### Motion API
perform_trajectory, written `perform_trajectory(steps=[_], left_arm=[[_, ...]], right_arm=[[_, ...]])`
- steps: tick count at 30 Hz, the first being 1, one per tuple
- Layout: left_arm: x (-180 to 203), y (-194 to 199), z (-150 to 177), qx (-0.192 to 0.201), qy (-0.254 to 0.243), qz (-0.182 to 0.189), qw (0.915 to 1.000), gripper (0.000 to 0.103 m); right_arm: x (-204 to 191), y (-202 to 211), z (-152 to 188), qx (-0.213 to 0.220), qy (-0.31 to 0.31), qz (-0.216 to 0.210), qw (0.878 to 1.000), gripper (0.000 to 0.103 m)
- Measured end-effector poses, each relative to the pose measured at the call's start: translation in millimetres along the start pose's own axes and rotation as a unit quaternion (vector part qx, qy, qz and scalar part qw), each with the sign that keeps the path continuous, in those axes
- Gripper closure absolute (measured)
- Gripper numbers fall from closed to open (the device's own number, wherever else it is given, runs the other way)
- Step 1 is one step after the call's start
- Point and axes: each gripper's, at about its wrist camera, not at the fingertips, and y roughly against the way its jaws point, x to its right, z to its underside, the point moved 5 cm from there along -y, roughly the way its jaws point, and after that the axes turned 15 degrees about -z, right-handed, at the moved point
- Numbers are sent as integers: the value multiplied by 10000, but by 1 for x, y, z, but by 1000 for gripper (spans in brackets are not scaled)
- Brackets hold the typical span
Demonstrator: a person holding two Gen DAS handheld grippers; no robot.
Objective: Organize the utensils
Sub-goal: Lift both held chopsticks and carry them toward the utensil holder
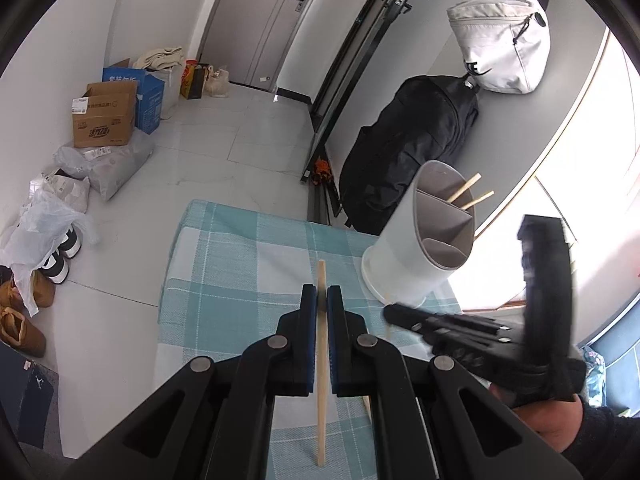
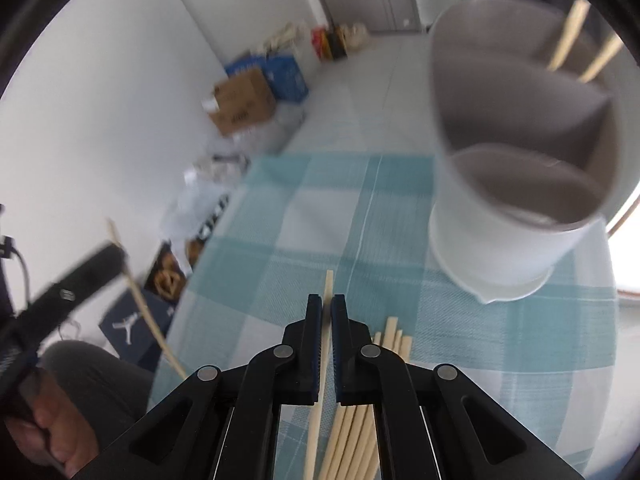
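My left gripper (image 1: 321, 300) is shut on a wooden chopstick (image 1: 321, 380) and holds it above the teal checked tablecloth (image 1: 240, 280). My right gripper (image 2: 327, 312) is shut on another chopstick (image 2: 316, 420), above a bundle of several loose chopsticks (image 2: 360, 432) lying on the cloth (image 2: 300, 232). A white holder with grey divided compartments (image 1: 424, 240) stands on the cloth to the right, with two chopsticks (image 1: 470, 194) in its far compartment. In the right wrist view the holder (image 2: 516, 168) is close, ahead and to the right. The right gripper shows at the right of the left wrist view (image 1: 392, 314).
A black backpack (image 1: 408, 148) and a white bag (image 1: 500, 48) hang by the wall behind the holder. Cardboard boxes (image 1: 104, 120), plastic bags and shoes (image 1: 24, 320) lie on the floor at the left. The left gripper and its chopstick show at the left of the right wrist view (image 2: 80, 280).
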Motion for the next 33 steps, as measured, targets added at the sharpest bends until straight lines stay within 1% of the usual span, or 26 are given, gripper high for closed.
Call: perform_trajectory(steps=[1, 4, 5, 8, 12, 15, 19, 24, 33], left_arm=[[4, 1, -1, 12, -20, 11, 10000, 102], [15, 6, -5, 98, -118, 85, 9998, 102], [18, 8, -6, 130, -166, 70, 9998, 102], [30, 12, -8, 178, -333, 51, 9993, 102], [43, 15, -9, 204, -506, 1, 9985, 102], [51, 18, -13, 251, -604, -39, 9979, 102], [63, 23, -18, 314, -742, -61, 9967, 102], [81, 28, -26, 395, -904, -71, 9951, 102], [107, 45, -56, 532, -931, -31, 9942, 102]], right_arm=[[-2, 15, -1, 257, 11, -101, 9996, 99], [-4, 51, -3, 828, 122, -176, 9963, 99], [-2, 65, -1, 976, 146, -213, 9949, 99], [-9, 81, -3, 1255, 230, -287, 9914, 100], [-9, 105, 3, 1399, 398, -318, 9889, 100], [-14, 114, 8, 1501, 571, -267, 9867, 100], [-14, 129, 6, 1698, 599, -290, 9832, 100], [-15, 145, -6, 1951, 602, -325, 9784, 100], [-14, 187, -40, 2397, 745, -275, 9676, 100]])
